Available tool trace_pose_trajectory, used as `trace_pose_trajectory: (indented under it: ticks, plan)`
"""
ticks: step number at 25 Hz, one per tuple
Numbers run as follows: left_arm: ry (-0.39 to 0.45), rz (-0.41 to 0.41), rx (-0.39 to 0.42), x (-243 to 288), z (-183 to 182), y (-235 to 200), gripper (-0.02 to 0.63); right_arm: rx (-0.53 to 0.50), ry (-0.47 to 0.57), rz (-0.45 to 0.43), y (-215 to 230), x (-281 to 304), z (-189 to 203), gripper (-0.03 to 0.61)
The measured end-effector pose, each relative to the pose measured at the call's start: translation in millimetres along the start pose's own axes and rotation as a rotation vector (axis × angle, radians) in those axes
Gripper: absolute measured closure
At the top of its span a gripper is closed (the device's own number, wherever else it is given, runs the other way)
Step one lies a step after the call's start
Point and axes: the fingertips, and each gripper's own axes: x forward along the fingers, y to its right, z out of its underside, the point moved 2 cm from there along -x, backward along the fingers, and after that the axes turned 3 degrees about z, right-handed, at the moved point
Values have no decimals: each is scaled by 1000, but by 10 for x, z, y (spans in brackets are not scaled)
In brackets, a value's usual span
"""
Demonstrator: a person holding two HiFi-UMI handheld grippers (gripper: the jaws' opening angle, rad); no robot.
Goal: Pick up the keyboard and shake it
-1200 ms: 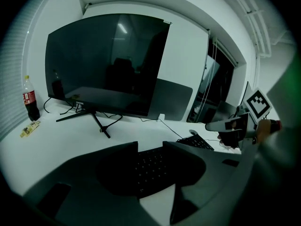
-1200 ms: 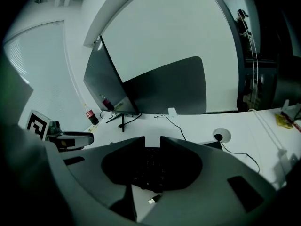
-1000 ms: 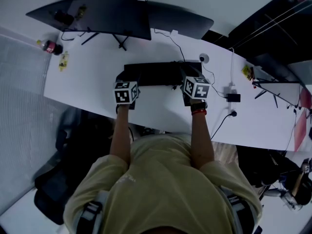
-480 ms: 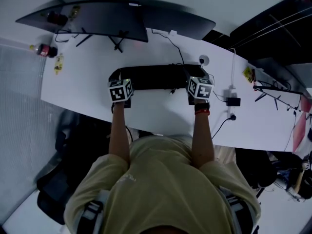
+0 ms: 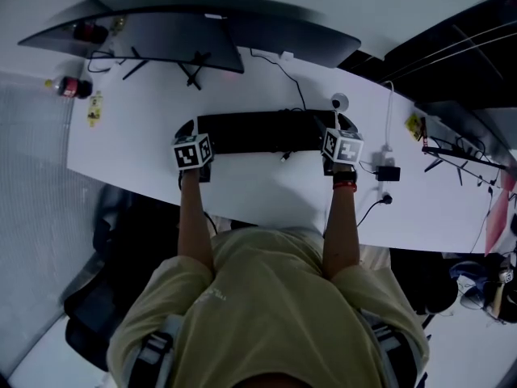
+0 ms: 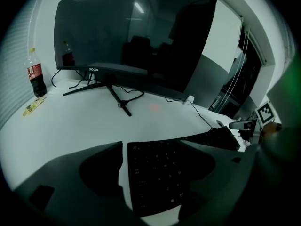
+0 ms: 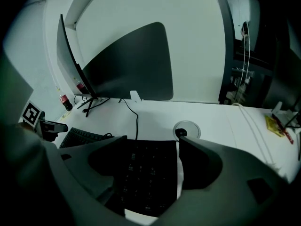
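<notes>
A black keyboard (image 5: 262,130) lies flat on the white desk (image 5: 242,186) in front of the monitor. My left gripper (image 5: 191,132) stands at its left end and my right gripper (image 5: 344,124) at its right end. In the left gripper view the keyboard's left end (image 6: 157,175) lies between the wide jaws of the left gripper (image 6: 155,149), with a strip of white desk between the left finger (image 6: 94,171) and the keys. In the right gripper view the other end (image 7: 143,178) lies inside the right gripper (image 7: 153,147), a white gap beside the right finger (image 7: 202,161). Both sets of jaws have just been opening.
A wide curved monitor (image 5: 161,31) on a thin stand spans the back of the desk. A cola bottle (image 5: 69,86) and a snack packet (image 5: 94,107) sit at far left. A cable grommet (image 5: 339,101) and a power adapter (image 5: 386,172) with cords lie at right.
Both hands have spread apart from the keyboard's near side out to its two ends, and have sunk toward the desk. The keyboard lies where it was.
</notes>
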Motion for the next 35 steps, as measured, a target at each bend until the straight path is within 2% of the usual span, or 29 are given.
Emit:
trace_pose_trajectory:
  ticks: [7,12,19,25,31,33,34,35]
  plan:
    - [-42,23,-29,124,38,-155,264,5,-37,-18,130,200,65,229]
    - [-97,52,-3,222,97,-172,264,16,-57,-18,150,270,95,229]
    - [-70,59,-40,304,52,-222,264,16,-85,-34,76,334,119,229]
    - [-104,73,-4,349,24,-211,264,38,-100,-48,111,385,141,229]
    - [-132,98,-62,369,43,-212,267,38,-114,-62,102,399,140,229]
    - [-132,123,-75,371,47,-194,287,38,-113,-64,108,399,144,229]
    - [-136,135,-78,370,49,-185,324,37,-116,-64,109,399,147,229]
    - [-142,142,-79,367,50,-182,324,36,-121,-63,108,399,148,229]
